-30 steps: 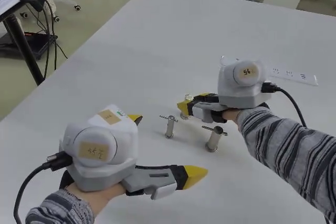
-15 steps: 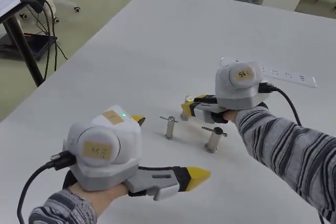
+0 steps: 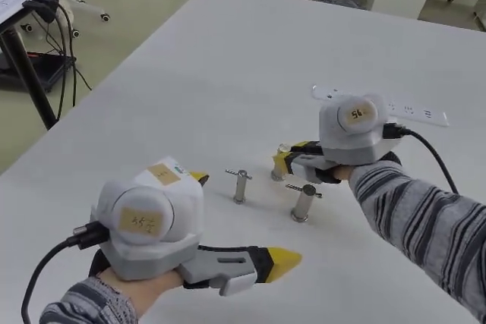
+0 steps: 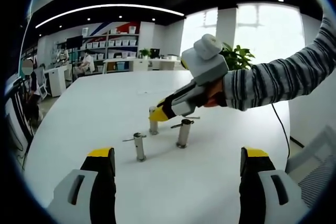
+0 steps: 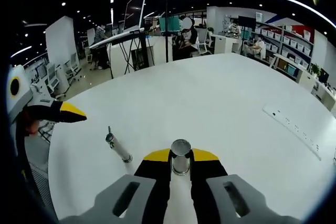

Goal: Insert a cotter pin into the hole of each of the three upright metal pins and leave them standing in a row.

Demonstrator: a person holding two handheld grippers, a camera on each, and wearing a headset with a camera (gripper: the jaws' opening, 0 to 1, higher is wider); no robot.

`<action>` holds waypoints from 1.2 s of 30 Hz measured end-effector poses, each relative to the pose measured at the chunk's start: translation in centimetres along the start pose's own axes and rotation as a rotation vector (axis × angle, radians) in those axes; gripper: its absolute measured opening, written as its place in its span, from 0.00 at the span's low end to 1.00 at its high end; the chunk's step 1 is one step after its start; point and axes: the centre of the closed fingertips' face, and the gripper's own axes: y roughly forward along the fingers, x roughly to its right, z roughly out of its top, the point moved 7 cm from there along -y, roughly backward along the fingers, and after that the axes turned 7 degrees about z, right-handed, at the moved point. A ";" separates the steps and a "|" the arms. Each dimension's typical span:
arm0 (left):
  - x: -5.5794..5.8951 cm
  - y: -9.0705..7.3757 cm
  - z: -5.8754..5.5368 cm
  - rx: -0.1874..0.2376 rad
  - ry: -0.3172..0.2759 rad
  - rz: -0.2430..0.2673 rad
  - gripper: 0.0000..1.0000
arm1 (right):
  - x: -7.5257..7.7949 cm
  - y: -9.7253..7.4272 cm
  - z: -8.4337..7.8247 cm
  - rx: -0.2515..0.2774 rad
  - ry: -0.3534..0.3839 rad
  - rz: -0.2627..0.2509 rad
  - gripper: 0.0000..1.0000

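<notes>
Right gripper [image 5: 180, 157] clamped on pin [image 5: 180, 149]; left gripper [image 4: 177, 153] fingers apart. Stand it in row with 2 other pins [image 3: 240, 185] off fingertips (release slowly).

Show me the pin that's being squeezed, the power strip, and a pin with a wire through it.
Squeezed pin [image 5: 180, 157]: right gripper view, upper shaft.
Power strip [image 3: 416, 111]: head view, white top face.
Wired pin [image 3: 240, 189]: head view, middle of its shaft.
</notes>
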 end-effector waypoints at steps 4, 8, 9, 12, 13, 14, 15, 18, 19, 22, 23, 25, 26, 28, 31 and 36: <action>0.1 0.0 0.1 0.000 0.004 -0.005 0.99 | 0.7 -1.5 -0.8 -0.016 0.005 -0.040 0.08; 0.3 0.0 0.1 -0.007 0.023 -0.009 0.99 | 1.3 -3.0 -1.6 -0.011 0.048 -0.079 0.08; 0.3 0.1 0.1 -0.008 0.025 -0.013 0.99 | 1.3 -3.5 -1.9 -0.016 0.053 -0.096 0.08; 0.1 0.0 0.1 -0.009 0.022 -0.011 0.99 | 1.4 -4.6 -2.5 -0.020 0.060 -0.123 0.08; 0.0 -0.1 0.2 -0.005 0.021 -0.008 0.99 | 1.4 -5.0 -2.7 -0.018 0.072 -0.133 0.08; -0.1 -0.1 0.3 -0.002 0.020 -0.006 0.99 | 1.4 -5.3 -2.9 -0.017 0.077 -0.138 0.08; -0.2 -0.1 0.3 -0.001 0.017 -0.004 0.99 | 1.4 -5.6 -3.0 -0.015 0.079 -0.142 0.08; -0.3 -0.2 0.4 0.003 0.014 0.001 0.99 | 1.0 -6.6 -3.6 -0.013 0.085 -0.157 0.08; -0.3 -0.2 0.4 0.004 0.014 0.001 0.99 | 0.8 -6.8 -3.7 -0.013 0.085 -0.160 0.08; -0.2 -0.2 0.5 0.011 0.012 -0.002 0.99 | 0.8 -7.4 -4.2 -0.013 0.090 -0.165 0.08; -0.2 -0.2 0.5 0.012 0.012 -0.002 0.99 | 0.6 -7.6 -4.4 -0.014 0.094 -0.167 0.08; -0.2 -0.2 0.6 0.015 0.018 -0.003 0.99 | 0.2 -7.9 -4.8 -0.013 0.105 -0.170 0.08; -0.2 -0.2 0.6 0.016 0.019 -0.003 0.99 | 0.0 -8.1 -5.0 -0.011 0.113 -0.171 0.08; -0.2 -0.3 0.7 0.020 0.019 -0.004 0.99 | -0.6 -8.4 -5.4 -0.011 0.113 -0.169 0.08; -0.2 -0.3 0.7 0.023 0.023 -0.004 0.99 | -1.4 -8.8 -5.7 -0.007 0.113 -0.163 0.08; -0.1 -0.3 0.9 0.034 0.010 -0.004 0.99 | -2.9 -9.1 -6.2 -0.007 0.111 -0.155 0.08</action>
